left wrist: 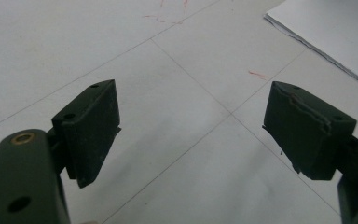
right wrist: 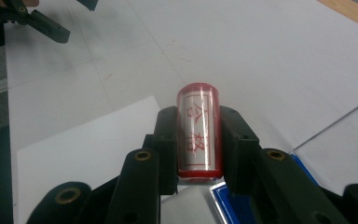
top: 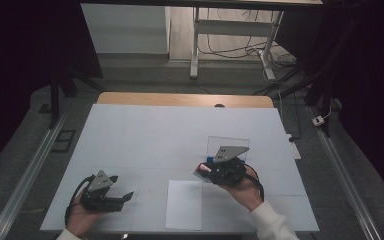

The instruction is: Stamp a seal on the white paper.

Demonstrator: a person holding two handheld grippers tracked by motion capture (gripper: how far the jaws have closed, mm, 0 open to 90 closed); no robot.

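My right gripper (right wrist: pixel 198 135) is shut on a clear stamp with a red face and red characters (right wrist: pixel 198 133); it is held above the table over a blue ink pad (right wrist: pixel 235 203). In the high view that gripper (top: pixel 206 170) sits right of centre, just past a white paper sheet (top: pixel 184 204), with the stamp (top: pixel 203 168) poking out to its left. My left gripper (top: pixel 128 196) rests low at the front left, open, nothing between its pads (left wrist: pixel 91 133). The paper sheet (left wrist: pixel 335 32) lies beyond its right jaw.
A clear plastic lid or box (top: pixel 228 146) stands behind the right gripper. The white table cover (top: pixel 145 135) has faint red marks (left wrist: pixel 256 73). A wooden table edge (top: pixel 180 99) runs along the far side; desk legs and cables lie on the floor beyond.
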